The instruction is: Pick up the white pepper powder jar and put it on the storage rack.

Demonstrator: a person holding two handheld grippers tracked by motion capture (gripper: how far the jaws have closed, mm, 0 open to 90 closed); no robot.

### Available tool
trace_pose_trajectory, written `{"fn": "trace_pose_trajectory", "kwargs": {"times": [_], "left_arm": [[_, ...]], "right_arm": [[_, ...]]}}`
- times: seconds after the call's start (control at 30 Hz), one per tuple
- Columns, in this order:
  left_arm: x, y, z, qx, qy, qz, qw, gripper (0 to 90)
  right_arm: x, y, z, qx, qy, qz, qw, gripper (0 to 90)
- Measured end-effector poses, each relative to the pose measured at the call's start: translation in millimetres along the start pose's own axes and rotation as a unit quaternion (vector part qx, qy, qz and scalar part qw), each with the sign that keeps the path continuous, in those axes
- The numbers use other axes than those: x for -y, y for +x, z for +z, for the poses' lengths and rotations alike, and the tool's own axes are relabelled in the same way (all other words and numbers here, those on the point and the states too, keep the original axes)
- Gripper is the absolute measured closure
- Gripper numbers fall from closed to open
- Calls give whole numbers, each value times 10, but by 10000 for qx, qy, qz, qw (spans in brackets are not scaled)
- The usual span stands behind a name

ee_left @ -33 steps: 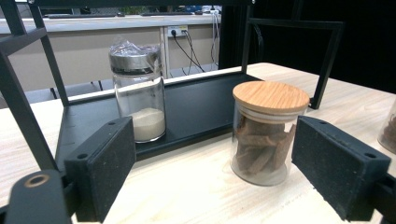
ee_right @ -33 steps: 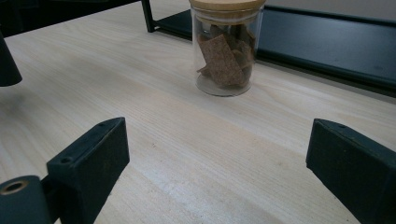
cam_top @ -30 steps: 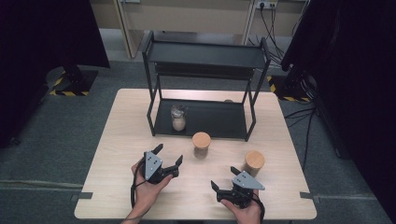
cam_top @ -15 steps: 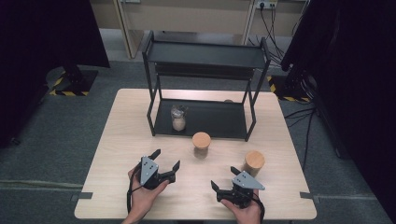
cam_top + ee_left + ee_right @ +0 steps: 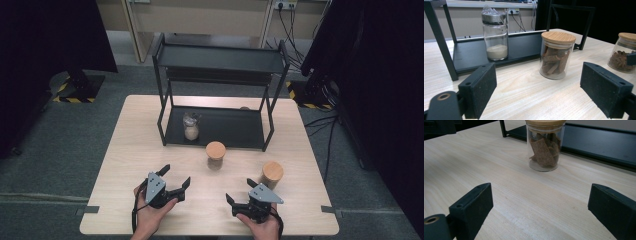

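Nearest to us, our left gripper [image 5: 174, 180] rests low over the desk [image 5: 130, 150] with its fingers [image 5: 477, 92] spread wide and nothing between them. Our right gripper [image 5: 241, 192] sits beside it, well apart, its fingers [image 5: 471, 205] just as wide and likewise bare, touching no jar.

Beyond the fingers, the middle jar [image 5: 215, 155] with a wooden lid stands upright on the desk, just in front of the black rack [image 5: 220, 62]. A second wooden-lidded jar [image 5: 272, 174] stands to its right, close to our right gripper. Farther back, a metal-lidded jar [image 5: 190, 125] holding pale powder stands on the rack's lower shelf [image 5: 230, 125].

The left gripper view brings out what the high view cannot: brown sticks inside the middle jar [image 5: 556, 56], crumbled brown bits in the second jar [image 5: 622, 52], and crinkled plastic under the metal lid. The right gripper view shows flat brown pieces inside a wooden-lidded jar [image 5: 544, 146] ahead of the fingers, with the lower shelf behind.
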State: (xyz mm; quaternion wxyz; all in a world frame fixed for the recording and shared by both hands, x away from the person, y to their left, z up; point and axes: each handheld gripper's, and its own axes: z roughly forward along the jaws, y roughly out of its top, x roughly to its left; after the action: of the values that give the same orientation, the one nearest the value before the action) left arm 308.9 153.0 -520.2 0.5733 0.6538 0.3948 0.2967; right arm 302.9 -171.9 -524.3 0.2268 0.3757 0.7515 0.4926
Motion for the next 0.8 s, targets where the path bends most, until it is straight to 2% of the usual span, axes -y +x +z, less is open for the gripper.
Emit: {"fn": "trace_pose_trajectory", "kwargs": {"times": [0.33,0.63,0.8], "left_arm": [[37,-2,-58,10,-7,-1,10000,134],[117,4,-49,25,26,-42,10000,133],[135,0,-42,27,-33,-63,10000,132]], "right_arm": [[0,-1,0,0,2,13,10000,63],[0,-2,0,-3,0,15,10000,63],[0,-3,0,-9,1,16,10000,63]]}}
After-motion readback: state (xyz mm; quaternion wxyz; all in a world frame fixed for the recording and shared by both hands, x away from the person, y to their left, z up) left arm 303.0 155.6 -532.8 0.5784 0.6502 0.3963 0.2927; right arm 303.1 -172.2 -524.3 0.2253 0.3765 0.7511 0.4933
